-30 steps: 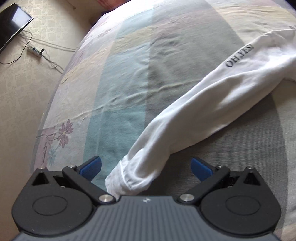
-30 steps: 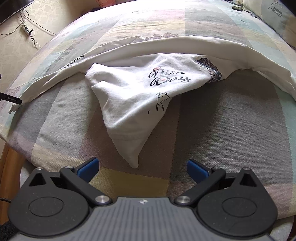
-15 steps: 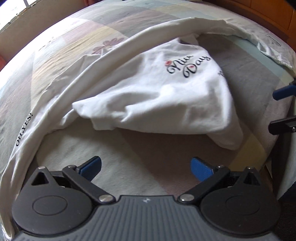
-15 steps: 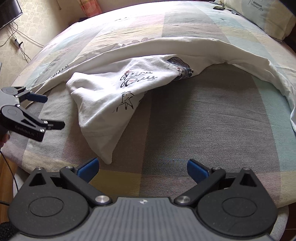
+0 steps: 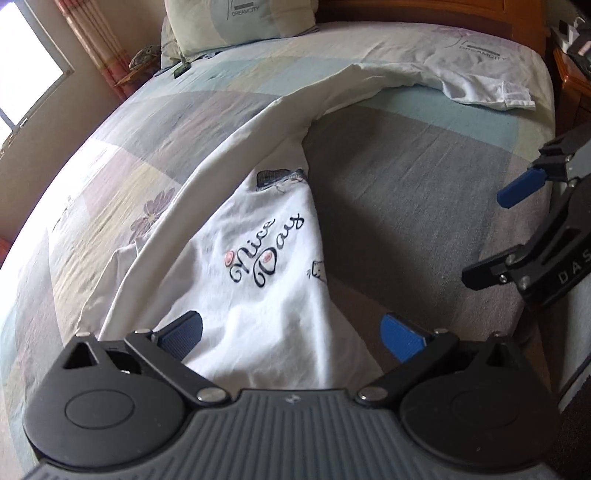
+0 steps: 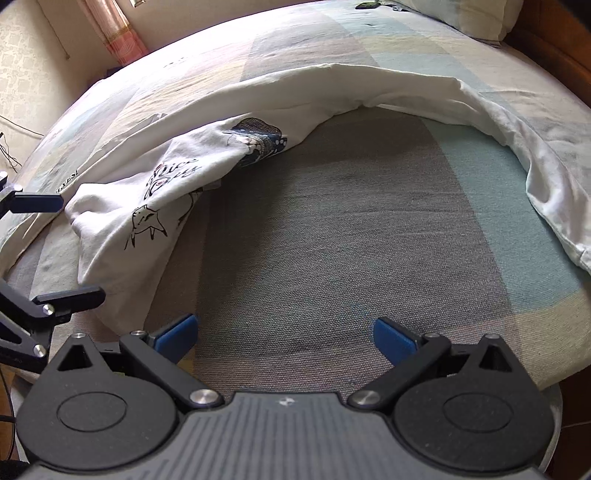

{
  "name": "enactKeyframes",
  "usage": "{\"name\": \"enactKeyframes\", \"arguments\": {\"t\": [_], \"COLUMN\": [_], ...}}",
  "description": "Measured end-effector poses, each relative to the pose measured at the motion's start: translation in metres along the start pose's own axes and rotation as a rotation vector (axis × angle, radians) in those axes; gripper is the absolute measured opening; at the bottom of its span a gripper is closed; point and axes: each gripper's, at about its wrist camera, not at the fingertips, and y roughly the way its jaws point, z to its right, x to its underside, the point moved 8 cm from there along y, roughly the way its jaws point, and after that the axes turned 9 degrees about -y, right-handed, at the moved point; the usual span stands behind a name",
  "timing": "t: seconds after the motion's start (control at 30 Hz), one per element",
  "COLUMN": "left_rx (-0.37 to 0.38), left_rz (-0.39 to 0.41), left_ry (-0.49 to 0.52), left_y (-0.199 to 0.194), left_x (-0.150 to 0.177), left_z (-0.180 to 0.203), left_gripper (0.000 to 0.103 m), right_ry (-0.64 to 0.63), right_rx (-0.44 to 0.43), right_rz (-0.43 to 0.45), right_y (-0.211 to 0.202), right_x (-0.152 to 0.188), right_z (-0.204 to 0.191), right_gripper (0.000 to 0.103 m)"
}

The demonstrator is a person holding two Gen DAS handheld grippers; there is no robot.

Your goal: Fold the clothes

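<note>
White long-sleeve shirt [image 5: 258,280] w/ black "Nice Day" script lies crumpled on the bed [image 5: 406,192], body bunched toward the near edge, one sleeve [image 5: 476,88] stretched far across to the opposite side near a pillow [image 5: 236,18]. From the right wrist cam the same shirt [image 6: 155,206] sits left of centre, sleeve arcing over the grey and teal patches of the bedspread [image 6: 332,240]. Left gripper [image 5: 291,332] spread wide, nothing in it, blue pads either side of the shirt's lower body; can't tell if touching fabric. Right gripper [image 6: 284,332] also wide apart, empty, over bare bedspread just beside the shirt's hem. Curtain [image 5: 99,48] at far left
</note>
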Motion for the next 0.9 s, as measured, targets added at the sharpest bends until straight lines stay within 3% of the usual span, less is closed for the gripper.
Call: {"name": "enactKeyframes", "arguments": {"t": [0.17, 0.23, 0.37, 0.5, 0.57, 0.77, 0.9], "left_rx": [-0.092, -0.17, -0.163, -0.245, -0.278, -0.29, -0.266], "left_rz": [-0.014, -0.007, 0.031, 0.043, 0.007, -0.108, -0.092], "left_ry": [0.073, 0.052, -0.081, -0.11, -0.136, -0.207, -0.231], "left_y": [0.03, 0.033, 0.02, 0.021, 0.036, 0.09, 0.082], "left_x": [-0.024, -0.026, -0.034, -0.038, -0.037, -0.019, -0.015], "left_z": [0.007, -0.014, -0.067, -0.116, -0.142, -0.182, -0.178], "left_gripper": [0.102, 0.102, 0.103, 0.103, 0.103, 0.103, 0.102], "right_ry": [0.029, 0.028, 0.022, 0.015, 0.006, -0.021, -0.022], "right_rx": [0.001, 0.007, 0.001, -0.001, -0.01, -0.011, -0.022], "right_rz": [-0.016, -0.02, -0.023, -0.044, -0.05, -0.058, -0.05], "right_y": [0.002, 0.003, 0.005, 0.014, 0.016, 0.017, 0.013], "right_x": [0.007, 0.007, 0.006, 0.004, 0.005, 0.005, 0.006], "right_z": [0.01, 0.011, 0.01, 0.006, 0.001, -0.006, -0.009], "right_gripper": [0.103, 0.103, 0.103, 0.103, 0.103, 0.103, 0.103]}}
